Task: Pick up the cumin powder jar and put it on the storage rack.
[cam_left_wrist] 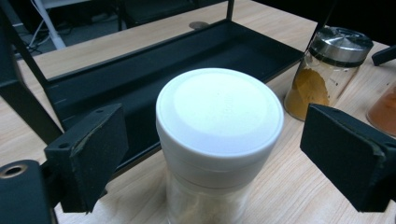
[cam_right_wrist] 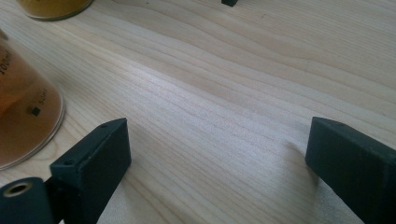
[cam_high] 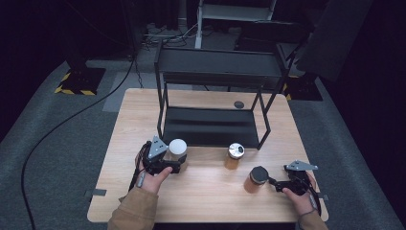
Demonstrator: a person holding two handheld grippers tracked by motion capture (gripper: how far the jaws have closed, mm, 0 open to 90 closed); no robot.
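A clear jar with a white lid stands upright on the wooden table, just in front of the black shelf rack. My left gripper is open around it, with a gap showing between each pad and the jar. A jar of orange powder with a silver lid stands to the right. Further right is a black-lidded jar of orange-brown spice. My right gripper stands open beside it, with only bare wood between its jaws.
The rack has a low tray and an upper shelf on thin black posts. A small dark disc lies on the table behind it. A black cable runs over the grey floor at the left. The table's front edge is close to both hands.
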